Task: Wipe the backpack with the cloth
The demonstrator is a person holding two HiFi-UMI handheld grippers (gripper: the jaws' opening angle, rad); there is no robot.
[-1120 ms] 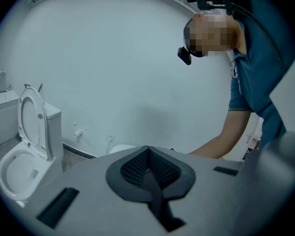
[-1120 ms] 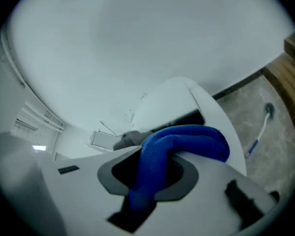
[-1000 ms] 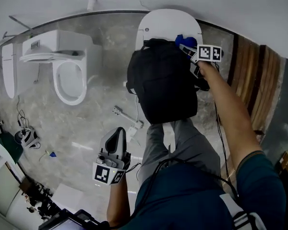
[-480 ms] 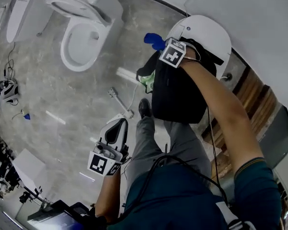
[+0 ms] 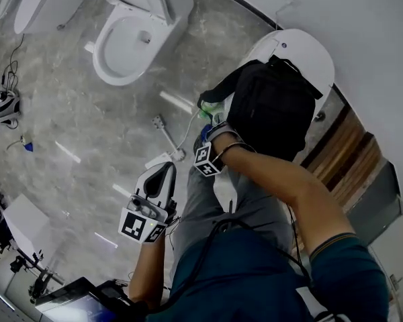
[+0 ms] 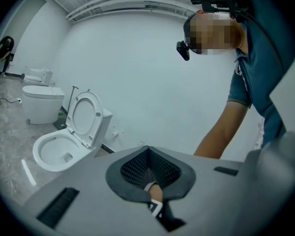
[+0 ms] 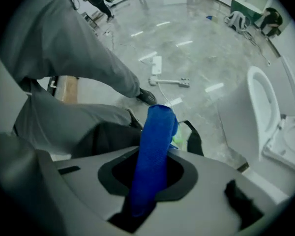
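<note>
Overhead, the head view shows a black backpack [image 5: 272, 109] lying on a closed white toilet lid [image 5: 309, 52]. The right gripper [image 5: 208, 149] is at the backpack's lower left edge, its marker cube facing up. The left gripper [image 5: 162, 180] is held well apart from the backpack, lower left of it, over the grey marble floor [image 5: 67, 126], its jaws drawn to a single point. An open toilet [image 5: 124, 45] stands farther left of the backpack.

Next, in the left gripper view the jaws are pressed together with nothing between them. Beyond them are the white wall, the open toilet and the person's bare forearm [image 6: 226, 132].

Last, in the right gripper view the jaws are clenched on a rolled blue cloth [image 7: 155, 151], which sticks out past the tips. The backpack's dark fabric sits just left of the cloth, and one of its black straps [image 7: 194, 139] just right of it, with a bit of green [image 7: 179, 141] between strap and cloth. A grey trouser leg [image 7: 69, 58] and a dark shoe [image 7: 148, 97] lie beyond the backpack.
</note>
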